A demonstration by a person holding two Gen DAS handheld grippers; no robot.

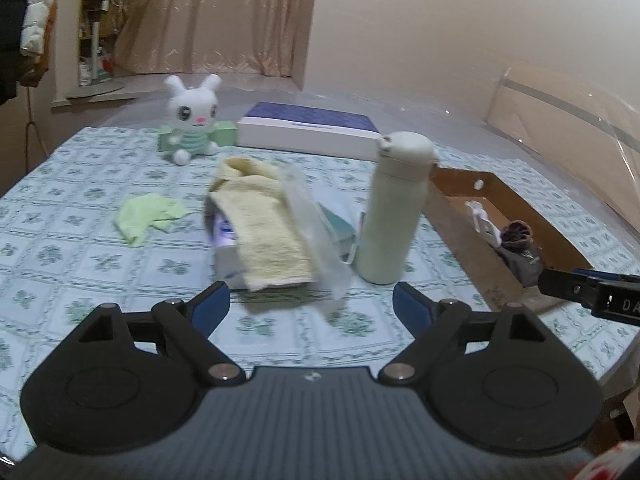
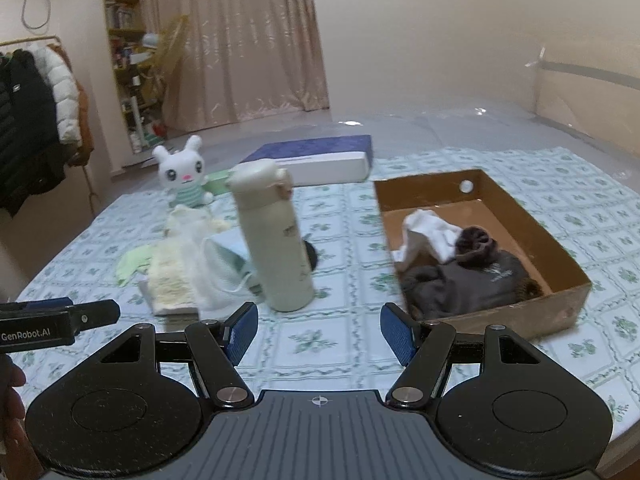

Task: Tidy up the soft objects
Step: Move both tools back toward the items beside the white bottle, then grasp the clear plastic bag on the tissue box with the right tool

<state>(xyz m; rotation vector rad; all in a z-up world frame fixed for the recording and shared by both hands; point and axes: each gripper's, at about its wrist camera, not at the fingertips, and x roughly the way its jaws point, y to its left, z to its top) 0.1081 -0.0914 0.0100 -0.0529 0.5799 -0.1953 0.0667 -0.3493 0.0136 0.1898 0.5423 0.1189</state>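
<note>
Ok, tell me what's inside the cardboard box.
The cardboard box holds a white cloth draped at the back left, a dark grey garment filling the front, and a brown knitted piece resting on top. Anything beneath the grey garment is covered and cannot be seen.

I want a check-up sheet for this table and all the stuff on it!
Surface: table with green-flowered cloth.
Job's things: cardboard box holds grey cloth and white cloth; yellow towel, green cloth and bunny plush lie outside it.
Clutter: cream bottle upright; blue-and-white box.
Grippers: left gripper and right gripper open, empty.
Cables: nothing seen.
Surroundings: curtain, hanging jackets.
</note>
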